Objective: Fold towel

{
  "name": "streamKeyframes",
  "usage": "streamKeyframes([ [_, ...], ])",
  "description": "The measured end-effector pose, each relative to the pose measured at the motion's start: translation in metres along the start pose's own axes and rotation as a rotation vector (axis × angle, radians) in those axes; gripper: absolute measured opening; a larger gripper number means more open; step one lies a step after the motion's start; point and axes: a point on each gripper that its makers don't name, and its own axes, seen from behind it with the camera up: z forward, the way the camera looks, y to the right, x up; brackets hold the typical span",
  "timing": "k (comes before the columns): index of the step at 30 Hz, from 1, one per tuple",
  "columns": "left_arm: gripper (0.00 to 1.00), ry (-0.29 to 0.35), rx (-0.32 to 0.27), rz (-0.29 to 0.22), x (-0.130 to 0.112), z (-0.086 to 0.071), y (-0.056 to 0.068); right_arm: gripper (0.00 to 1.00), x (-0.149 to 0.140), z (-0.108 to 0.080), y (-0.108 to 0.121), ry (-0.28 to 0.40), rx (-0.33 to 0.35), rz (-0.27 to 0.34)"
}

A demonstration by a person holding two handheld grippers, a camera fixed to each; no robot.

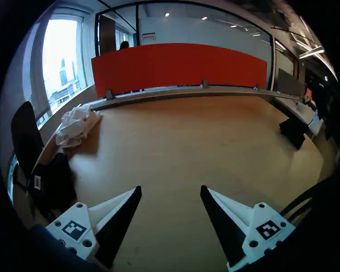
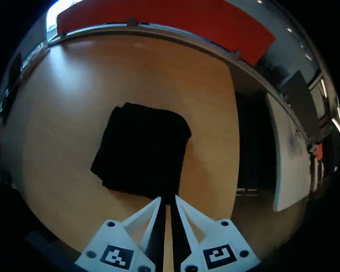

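The towel (image 2: 143, 149) is lying just ahead of the right gripper (image 2: 168, 201), its near edge meeting the fingertips. It is sitting as a thick, roughly square black stack, matte and soft-looking, with rounded corners and layered edges showing to the left of the fingers. The right fingers are drawn almost together, leaving a thin slit of wood between them; whether they are pinching cloth at that edge cannot be told. The left gripper (image 1: 171, 190) is hovering with its fingers spread wide and nothing between them, over bare table (image 1: 192, 136), smooth pale wood with a slight sheen. Far ahead and to the left of those fingers a crumpled white cloth (image 1: 75, 127) is resting in a loose heap, with a flat red divider (image 1: 179, 65) standing beyond. Judging by the compact stack, the folding is looking close to done; the next move is probably calling for letting go cleanly or squaring the edges without dragging the layers apart
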Motion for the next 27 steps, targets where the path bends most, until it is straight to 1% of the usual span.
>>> streamKeyframes([
  [13,0.96,-0.013,0.008,0.01,-0.003,-0.001,-0.002,0.06,-0.02,0.027,0.002,-0.066,-0.01,0.034],
  [22,0.96,-0.019,0.014,0.018,-0.003,-0.002,-0.005,0.06,-0.029,0.043,0.001,-0.098,-0.015,0.058],
  [27,0.96,-0.022,0.017,0.021,-0.002,-0.002,-0.005,0.06,-0.031,0.048,0.002,-0.104,-0.022,0.077],
])
